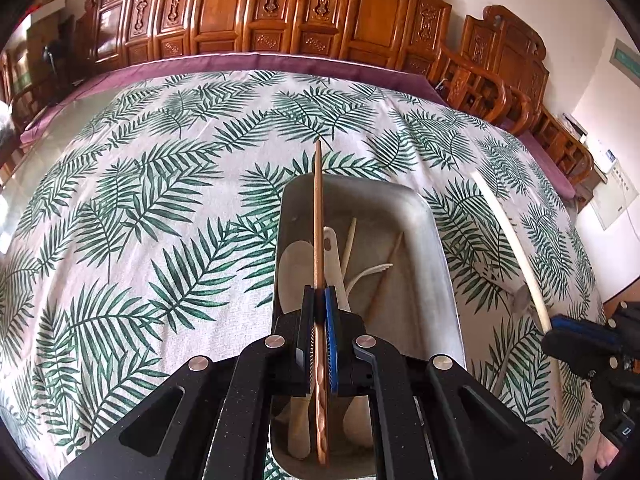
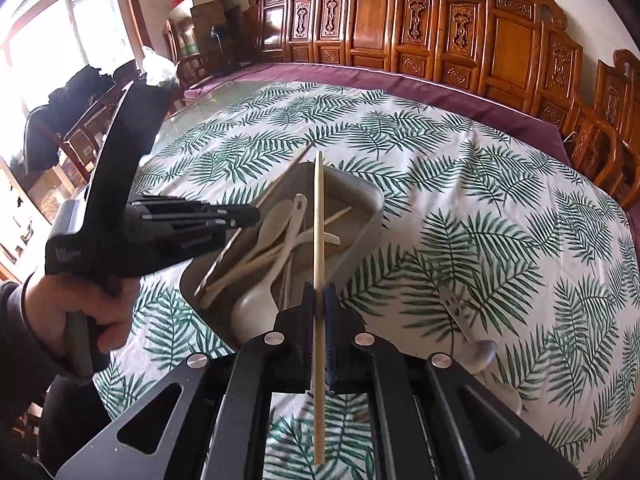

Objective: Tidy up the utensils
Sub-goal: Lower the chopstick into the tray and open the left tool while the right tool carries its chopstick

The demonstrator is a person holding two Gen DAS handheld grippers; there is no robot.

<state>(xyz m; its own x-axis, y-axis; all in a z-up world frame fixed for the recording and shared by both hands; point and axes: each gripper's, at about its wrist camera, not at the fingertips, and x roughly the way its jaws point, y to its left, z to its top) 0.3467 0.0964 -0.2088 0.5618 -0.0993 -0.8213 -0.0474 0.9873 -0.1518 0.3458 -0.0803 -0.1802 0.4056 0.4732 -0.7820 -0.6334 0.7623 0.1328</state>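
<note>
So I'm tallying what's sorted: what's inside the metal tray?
The metal tray holds pale spoons, a fork and chopsticks. Anything beneath the pile is covered.

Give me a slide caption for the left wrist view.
Left gripper clamps a brown chopstick above a metal tray of utensils on a leaf-print tablecloth.

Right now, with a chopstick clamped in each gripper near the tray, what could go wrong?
1. The left gripper holds the brown chopstick near its thick end; the long tip could strike the metal tray rim on lowering.
2. The right gripper with the pale chopstick is close to the left; they may collide.
3. The tray's utensils lie crossed; dropped sticks may bounce out.
</note>
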